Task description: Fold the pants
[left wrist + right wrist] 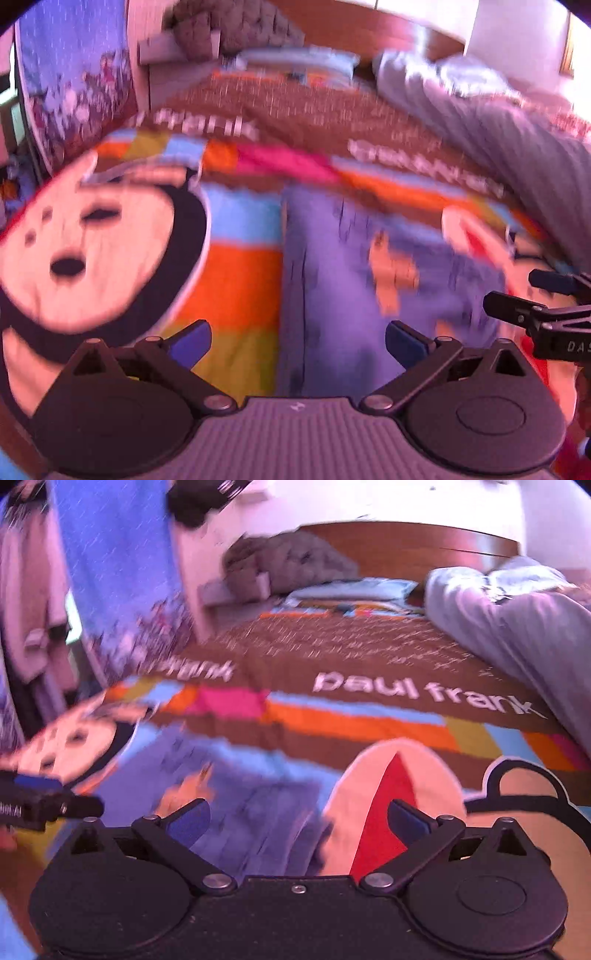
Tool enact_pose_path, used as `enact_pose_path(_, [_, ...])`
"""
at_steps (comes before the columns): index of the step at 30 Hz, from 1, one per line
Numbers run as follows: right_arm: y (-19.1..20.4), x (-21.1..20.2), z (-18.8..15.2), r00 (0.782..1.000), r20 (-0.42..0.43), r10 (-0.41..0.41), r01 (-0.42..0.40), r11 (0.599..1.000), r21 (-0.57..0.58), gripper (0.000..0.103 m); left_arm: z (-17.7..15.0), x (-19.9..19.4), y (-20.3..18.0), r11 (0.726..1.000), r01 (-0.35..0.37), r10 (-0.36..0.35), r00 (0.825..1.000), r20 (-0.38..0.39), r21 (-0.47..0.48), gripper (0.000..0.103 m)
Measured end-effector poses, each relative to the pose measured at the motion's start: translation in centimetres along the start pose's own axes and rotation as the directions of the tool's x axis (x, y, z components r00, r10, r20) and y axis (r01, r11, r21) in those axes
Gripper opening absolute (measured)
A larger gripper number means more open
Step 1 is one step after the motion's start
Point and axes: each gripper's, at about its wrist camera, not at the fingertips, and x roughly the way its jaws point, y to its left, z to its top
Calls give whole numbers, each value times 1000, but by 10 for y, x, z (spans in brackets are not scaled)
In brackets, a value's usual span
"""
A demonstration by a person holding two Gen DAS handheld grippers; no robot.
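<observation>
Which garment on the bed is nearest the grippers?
The blue jeans with orange patches, flat right ahead of both open grippers; the grey pants lie farther back at right.

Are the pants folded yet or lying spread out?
Cannot tell: motion blur hides any crease. The pants lie flat on the bedspread, both grippers open, left gripper and right gripper gripping nothing.

Both cameras ride low over the bed [258,110], looking along their own jaws toward the wooden headboard [406,550]. The left view sits near the monkey-face print [85,251]; the right view looks from further right. They share the blue pants [369,295], the brown lettered band and the grey bedding [517,627]. Each catches the other gripper at its edge.
</observation>
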Motion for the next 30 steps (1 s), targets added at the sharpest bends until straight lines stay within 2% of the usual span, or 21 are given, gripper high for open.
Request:
enact_pose_path(2, [8, 0, -13, 997, -79, 1, -2, 1000, -12, 102, -15, 4, 2, 1000, -20, 20, 998, -56, -6, 102])
enact_pose_path(4, [15, 3, -25, 988, -150, -32, 28, 999, -23, 102, -26, -3, 2, 1000, -22, 22, 1000, -10, 5, 102])
enact_pose_path(8, [9, -2, -34, 983, -185, -22, 39, 995, 86, 102, -28, -8, 5, 1000, -22, 22, 1000, -12, -7, 103])
enact_pose_path(14, [11, -21, -37, 981, -190, -31, 55, 991, 120, 102, -28, -5, 3, 1000, -28, 28, 1000, -11, -2, 103])
enact_pose_path(30, [12, -28, -35, 971, -234, 44, -18, 994, 112, 102, -30, -6, 4, 1000, -20, 20, 1000, -3, -5, 103])
